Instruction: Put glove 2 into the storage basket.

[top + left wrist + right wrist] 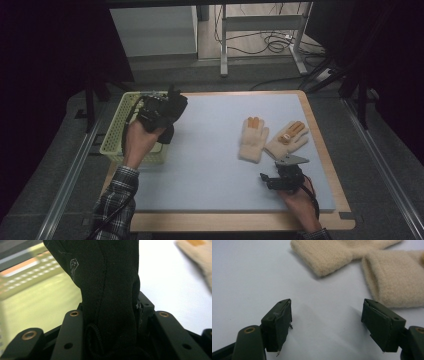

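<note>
Left gripper view has the left gripper (110, 322) clamped on a black glove (107, 277) above the basket (116, 131); soft, light, floppy (best pinched mid-fabric); right gripper (268, 180) gapes empty near two beige gloves (253, 140).

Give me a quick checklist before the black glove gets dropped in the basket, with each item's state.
1. Left gripper shut on the black glove: ok.
2. Glove lifted off the mat: ok.
3. Glove directly over the green basket: cannot tell; it hangs near the basket's right edge.
4. Right gripper open, nothing between its pads: ok.
5. Two beige gloves lying apart from both grippers: ok.
</note>
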`<state>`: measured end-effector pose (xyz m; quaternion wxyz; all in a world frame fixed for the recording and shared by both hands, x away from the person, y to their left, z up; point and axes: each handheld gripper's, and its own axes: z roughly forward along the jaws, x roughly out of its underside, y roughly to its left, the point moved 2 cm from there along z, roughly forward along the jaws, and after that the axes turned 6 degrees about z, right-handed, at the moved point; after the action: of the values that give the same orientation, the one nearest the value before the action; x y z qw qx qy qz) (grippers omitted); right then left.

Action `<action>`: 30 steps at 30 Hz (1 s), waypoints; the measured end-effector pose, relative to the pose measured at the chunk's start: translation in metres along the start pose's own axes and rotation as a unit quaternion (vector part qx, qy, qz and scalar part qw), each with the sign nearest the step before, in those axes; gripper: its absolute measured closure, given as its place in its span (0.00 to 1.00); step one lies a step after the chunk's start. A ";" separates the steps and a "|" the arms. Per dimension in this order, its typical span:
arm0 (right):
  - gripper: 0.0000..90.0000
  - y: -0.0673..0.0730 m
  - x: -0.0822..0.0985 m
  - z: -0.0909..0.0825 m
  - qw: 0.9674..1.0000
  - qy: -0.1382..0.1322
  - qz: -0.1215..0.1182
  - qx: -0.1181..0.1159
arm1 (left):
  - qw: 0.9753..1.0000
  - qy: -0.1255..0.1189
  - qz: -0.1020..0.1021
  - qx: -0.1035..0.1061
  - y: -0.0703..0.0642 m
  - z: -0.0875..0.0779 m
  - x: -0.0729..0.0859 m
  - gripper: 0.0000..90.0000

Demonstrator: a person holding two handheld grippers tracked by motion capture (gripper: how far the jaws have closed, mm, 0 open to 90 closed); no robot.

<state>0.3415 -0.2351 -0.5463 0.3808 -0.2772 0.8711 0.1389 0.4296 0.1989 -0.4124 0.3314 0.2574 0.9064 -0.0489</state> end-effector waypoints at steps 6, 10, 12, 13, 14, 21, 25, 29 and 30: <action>0.27 0.000 0.000 0.000 1.000 0.000 0.000 0.000 | 0.999 0.013 -0.035 -0.024 0.041 -0.001 0.010 0.67; 0.27 0.000 0.000 0.000 1.000 0.000 0.000 0.000 | 0.997 0.030 -0.057 -0.038 0.067 0.006 0.019 0.67; 0.27 0.000 0.000 0.000 1.000 0.000 0.000 0.000 | 0.996 0.040 -0.071 -0.044 0.079 0.011 0.025 0.67; 0.27 0.000 0.000 0.000 1.000 0.000 0.001 0.000 | 0.995 0.046 -0.078 -0.046 0.084 0.015 0.028 0.67; 0.27 0.000 0.000 0.000 1.000 0.000 0.001 0.000 | 0.994 0.052 -0.083 -0.049 0.089 0.019 0.032 0.67; 0.27 0.000 0.000 0.000 1.000 0.000 0.001 0.000 | 0.989 0.088 -0.104 -0.058 0.109 0.044 0.050 0.68; 0.27 0.000 0.000 0.000 1.000 0.000 0.000 0.000 | 0.986 0.113 -0.107 -0.061 0.119 0.068 0.059 0.68; 0.27 0.000 0.000 0.000 1.000 0.000 0.001 0.000 | 0.985 0.129 -0.098 -0.065 0.125 0.082 0.062 0.68; 0.27 0.000 0.000 0.000 1.000 0.000 0.000 0.000 | 0.984 0.133 -0.096 -0.064 0.126 0.086 0.062 0.68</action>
<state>0.3416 -0.2352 -0.5463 0.3806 -0.2773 0.8712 0.1389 0.5013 0.3123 -0.5077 0.2169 0.1516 0.9643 0.0121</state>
